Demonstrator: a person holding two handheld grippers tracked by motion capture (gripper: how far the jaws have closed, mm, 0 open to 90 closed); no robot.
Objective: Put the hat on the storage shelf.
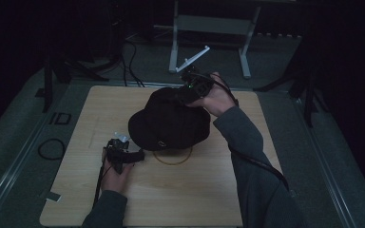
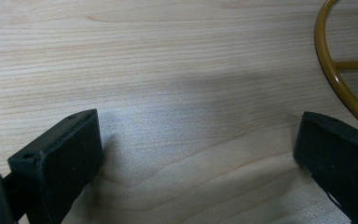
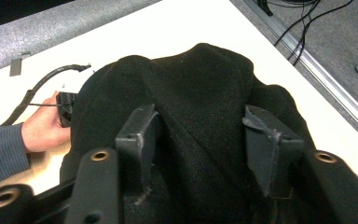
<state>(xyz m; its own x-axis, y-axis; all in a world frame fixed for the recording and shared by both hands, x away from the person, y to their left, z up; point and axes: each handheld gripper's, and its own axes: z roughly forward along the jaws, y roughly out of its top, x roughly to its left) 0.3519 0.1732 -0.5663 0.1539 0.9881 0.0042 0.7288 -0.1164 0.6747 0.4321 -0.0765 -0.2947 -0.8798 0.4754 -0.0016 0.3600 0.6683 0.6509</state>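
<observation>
A black cap [image 1: 171, 121] lies on the wooden table [image 1: 195, 199], partly over a gold wire ring [image 1: 173, 159]. My right gripper [image 1: 190, 88] is at the cap's far edge. In the right gripper view its jaws press a bunched ridge of the cap [image 3: 200, 84] from both sides, with the right gripper [image 3: 200, 126] shut on the fabric. My left gripper [image 1: 140, 154] rests on the table just left of the ring, near the cap's brim. In the left gripper view the left gripper [image 2: 196, 144] stands wide open over bare wood, with the gold ring [image 2: 328, 70] at the right.
A white metal frame [image 1: 209, 23] stands on the floor beyond the table. A cable loop [image 1: 52, 147] lies on the floor to the left. A small tape piece [image 1: 53, 195] sits at the table's front left corner. The person's left hand [image 3: 42, 126] appears past the cap.
</observation>
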